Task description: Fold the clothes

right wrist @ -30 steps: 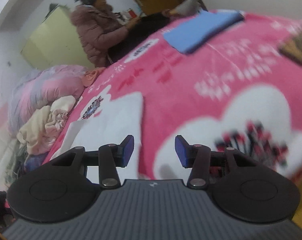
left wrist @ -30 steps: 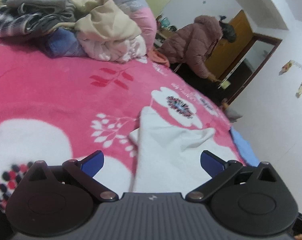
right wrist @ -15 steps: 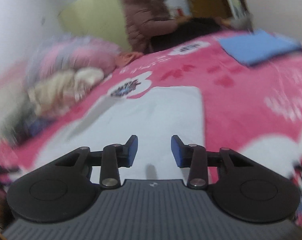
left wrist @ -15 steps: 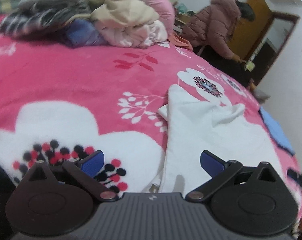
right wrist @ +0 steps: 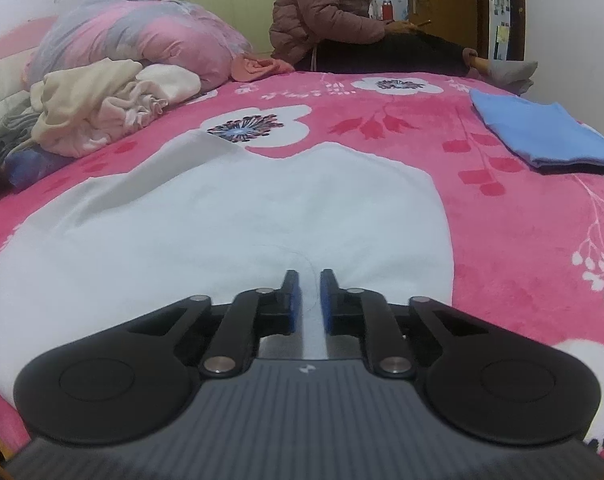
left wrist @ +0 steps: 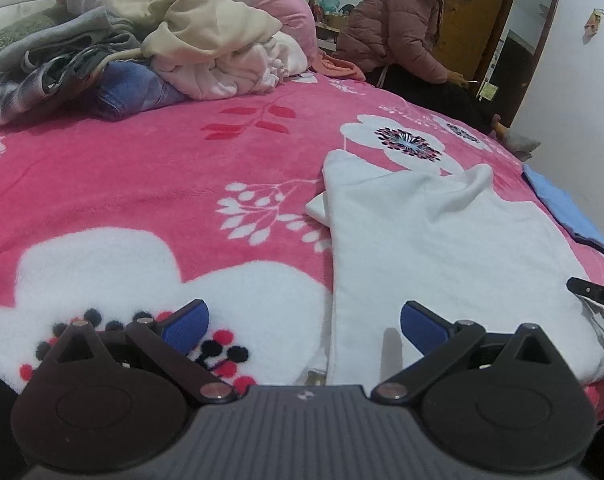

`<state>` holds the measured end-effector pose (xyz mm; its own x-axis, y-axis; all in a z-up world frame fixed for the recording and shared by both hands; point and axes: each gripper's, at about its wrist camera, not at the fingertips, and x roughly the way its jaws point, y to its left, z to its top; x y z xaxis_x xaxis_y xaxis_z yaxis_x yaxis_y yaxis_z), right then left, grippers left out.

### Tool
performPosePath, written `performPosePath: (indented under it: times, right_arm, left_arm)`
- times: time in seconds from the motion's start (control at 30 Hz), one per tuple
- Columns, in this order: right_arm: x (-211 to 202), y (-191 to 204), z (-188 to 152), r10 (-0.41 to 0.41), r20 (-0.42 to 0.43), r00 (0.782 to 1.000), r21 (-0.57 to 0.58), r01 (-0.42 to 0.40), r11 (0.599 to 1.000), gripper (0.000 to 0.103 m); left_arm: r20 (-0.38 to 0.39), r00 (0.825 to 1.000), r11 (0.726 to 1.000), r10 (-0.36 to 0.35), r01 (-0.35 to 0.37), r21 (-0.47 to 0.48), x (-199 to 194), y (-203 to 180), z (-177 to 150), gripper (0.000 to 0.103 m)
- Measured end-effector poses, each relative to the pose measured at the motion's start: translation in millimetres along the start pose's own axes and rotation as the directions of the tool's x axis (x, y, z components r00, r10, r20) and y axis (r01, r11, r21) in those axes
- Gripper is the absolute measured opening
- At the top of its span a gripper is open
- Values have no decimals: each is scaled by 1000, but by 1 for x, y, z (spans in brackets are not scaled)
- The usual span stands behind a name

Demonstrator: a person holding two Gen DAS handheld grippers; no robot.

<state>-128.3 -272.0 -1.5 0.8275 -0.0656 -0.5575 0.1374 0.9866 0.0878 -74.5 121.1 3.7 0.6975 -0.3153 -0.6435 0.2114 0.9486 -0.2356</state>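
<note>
Flat on the pink flowered bed (left wrist: 141, 168) lies a white garment (left wrist: 442, 240), one sleeve folded across its top. Clamped on its near hem, the right hand-held gripper (right wrist: 310, 300), jaws just closing, white cloth pinched between the blue pads. Hovering wide open over the garment's left edge, the left hand-held gripper (left wrist: 304, 320), gripping nothing. Beyond: a heap of unfolded clothes (left wrist: 173, 52), a folded blue cloth (right wrist: 542, 132), a seated person in a padded jacket (right wrist: 326, 12).

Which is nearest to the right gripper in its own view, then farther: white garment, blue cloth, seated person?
1. White garment, right at the right gripper.
2. Blue cloth, far right on the bed.
3. Person, top centre, at the bed's far edge.
</note>
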Motion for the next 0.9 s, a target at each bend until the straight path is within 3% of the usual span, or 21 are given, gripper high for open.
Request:
performPosePath:
  times: [0.17, 0.43, 0.53, 0.67, 0.73, 0.9]
  right_arm:
    - [-8, -1, -2, -9, 20, 1000, 10, 9, 1000, 0]
    - [-45, -23, -1, 2, 100, 995, 139, -16, 990, 0]
    - [-50, -25, -1, 38, 94, 995, 160, -53, 986, 0]
    - [-44, -20, -2, 68, 59, 996, 152, -76, 985, 8]
    - [-36, -12, -3, 57, 51, 997, 121, -63, 991, 26]
    - [-11, -2, -4, 34, -6, 999, 75, -33, 997, 27]
  left_arm:
    - [2, 1000, 1000, 2, -2, 3, 1, 0, -1, 103]
    - [8, 1000, 1000, -2, 2, -2, 1, 1, -2, 103]
    - [9, 1000, 1000, -1, 1, 3, 1, 1, -2, 103]
    - [9, 1000, 1000, 2, -2, 9, 2, 0, -3, 103]
    - [8, 1000, 1000, 1, -1, 11, 2, 1, -2, 103]
    - [5, 1000, 1000, 2, -2, 11, 3, 1, -3, 103]
